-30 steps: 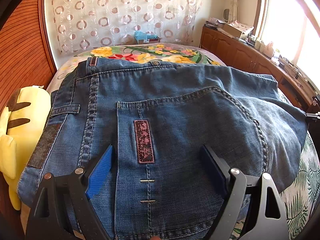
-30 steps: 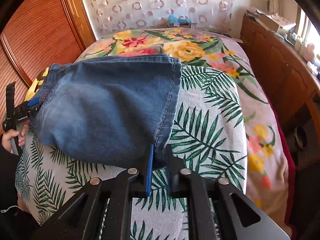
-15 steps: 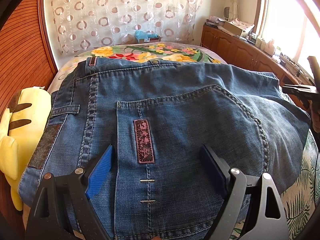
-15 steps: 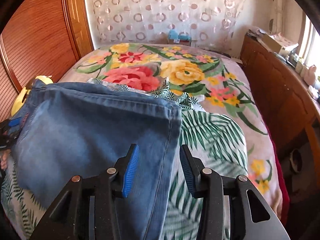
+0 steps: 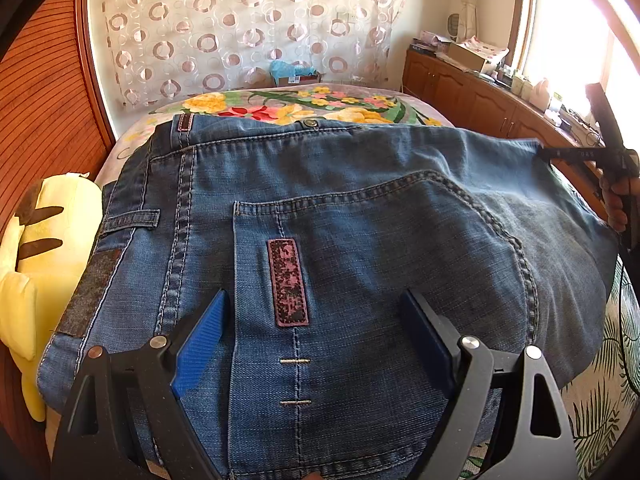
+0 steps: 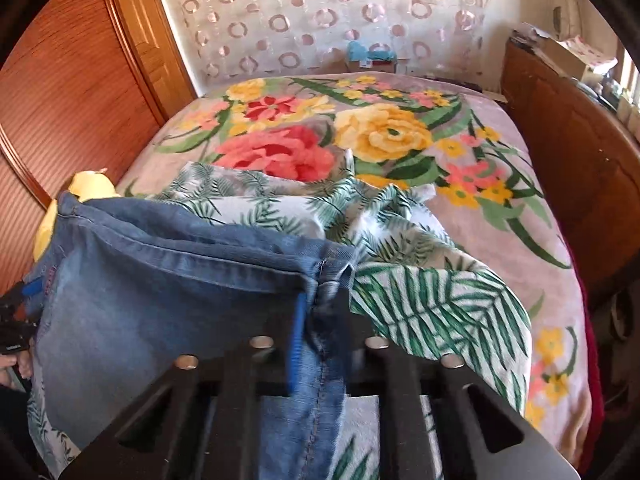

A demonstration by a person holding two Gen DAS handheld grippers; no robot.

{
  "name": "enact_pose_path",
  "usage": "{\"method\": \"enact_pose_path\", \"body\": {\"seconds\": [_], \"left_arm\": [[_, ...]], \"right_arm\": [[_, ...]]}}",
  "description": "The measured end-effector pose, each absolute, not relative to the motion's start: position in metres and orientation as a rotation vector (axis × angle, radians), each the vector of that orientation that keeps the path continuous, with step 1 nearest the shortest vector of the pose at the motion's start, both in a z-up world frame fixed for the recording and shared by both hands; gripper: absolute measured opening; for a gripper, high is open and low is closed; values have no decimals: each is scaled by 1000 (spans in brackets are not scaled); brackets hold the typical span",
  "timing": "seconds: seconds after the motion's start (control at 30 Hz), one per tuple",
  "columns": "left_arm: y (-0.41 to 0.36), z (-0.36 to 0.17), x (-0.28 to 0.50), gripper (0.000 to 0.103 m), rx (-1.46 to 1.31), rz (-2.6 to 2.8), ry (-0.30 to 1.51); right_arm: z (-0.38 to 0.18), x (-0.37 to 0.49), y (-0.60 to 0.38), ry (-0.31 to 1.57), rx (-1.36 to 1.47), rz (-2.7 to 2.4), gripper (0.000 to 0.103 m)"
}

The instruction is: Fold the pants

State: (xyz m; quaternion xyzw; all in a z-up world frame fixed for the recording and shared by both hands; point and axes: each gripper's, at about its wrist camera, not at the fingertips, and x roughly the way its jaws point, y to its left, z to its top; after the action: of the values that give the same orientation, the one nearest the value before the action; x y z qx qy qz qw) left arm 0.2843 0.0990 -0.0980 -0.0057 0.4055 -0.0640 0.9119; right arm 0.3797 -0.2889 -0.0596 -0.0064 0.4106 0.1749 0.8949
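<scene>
The jeans (image 5: 360, 248) lie folded across the bed (image 6: 500, 184), waistband toward its left edge. The left view shows the back pocket and patch, with the left gripper (image 5: 316, 340) spread wide over the denim, gripping nothing. Only the right view shows the hem corner pinched between the right gripper (image 6: 320, 316) pads. Half a second ago those pads stood apart; now the hem lifts off the leaf-print sheet (image 6: 432, 304).

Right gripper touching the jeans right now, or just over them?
Touching. In the right wrist view the right gripper has its fingers closed on the jeans at the hem corner, with denim pinched between them and lifted off the palm-leaf sheet.
</scene>
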Motion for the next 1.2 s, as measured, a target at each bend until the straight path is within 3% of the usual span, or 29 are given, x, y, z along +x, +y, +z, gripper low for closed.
{"method": "enact_pose_path", "body": {"seconds": [0.23, 0.37, 0.43, 0.53, 0.77, 1.2], "left_arm": [[99, -99, 284, 87, -7, -130, 838], [98, -100, 284, 87, 4, -124, 842], [98, -100, 284, 87, 7, -123, 843], [98, -100, 284, 87, 4, -125, 843], [97, -100, 285, 87, 0, -126, 842], [124, -76, 238, 87, -15, -66, 780]], "right_arm": [[-52, 378, -286, 772, -44, 247, 13], [-52, 350, -287, 766, -53, 238, 29], [-53, 327, -291, 765, -41, 243, 48], [-52, 289, -297, 791, -10, 260, 56], [-71, 237, -303, 866, 49, 288, 56], [-89, 224, -281, 871, -6, 293, 56]]}}
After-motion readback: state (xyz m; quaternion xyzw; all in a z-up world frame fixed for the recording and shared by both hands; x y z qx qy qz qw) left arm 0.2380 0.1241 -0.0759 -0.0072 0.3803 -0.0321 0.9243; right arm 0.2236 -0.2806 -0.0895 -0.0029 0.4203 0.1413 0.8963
